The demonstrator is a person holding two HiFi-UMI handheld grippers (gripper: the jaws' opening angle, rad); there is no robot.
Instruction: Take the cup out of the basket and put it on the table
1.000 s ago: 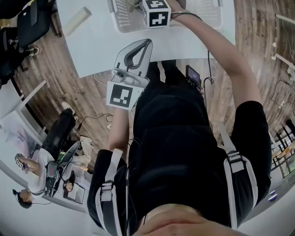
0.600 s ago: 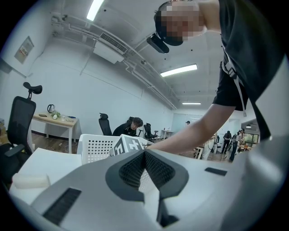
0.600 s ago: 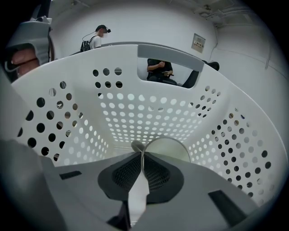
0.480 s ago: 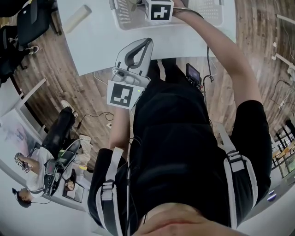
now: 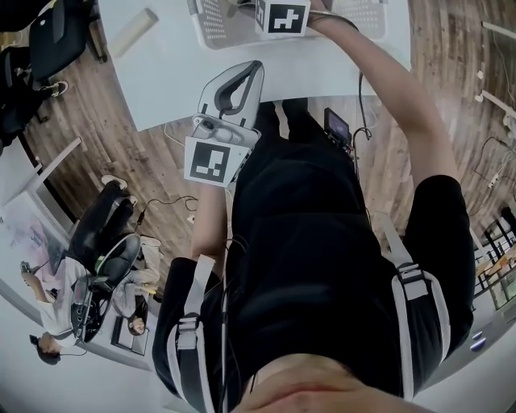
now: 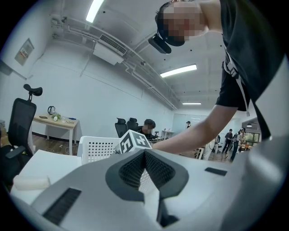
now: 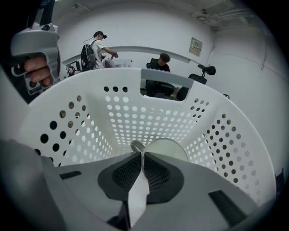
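We saw the pale, round-rimmed cup [image 7: 168,148] down inside the white perforated plastic basket [image 7: 135,113], its rim pinched between our right gripper's [image 7: 142,158] closed jaws. The basket stood on the white desk [image 5: 177,73]. Our left gripper [image 6: 145,153] hung over the desk's near edge, jaws together on nothing.

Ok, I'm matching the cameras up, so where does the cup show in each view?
Head view: not in sight; basket at the top edge.
Left gripper view: not in sight; only the basket's outer wall, left of centre.
Right gripper view: low centre, the cup inside the basket, its rim in the right gripper's tongs.
Shared landmark: the white perforated basket.
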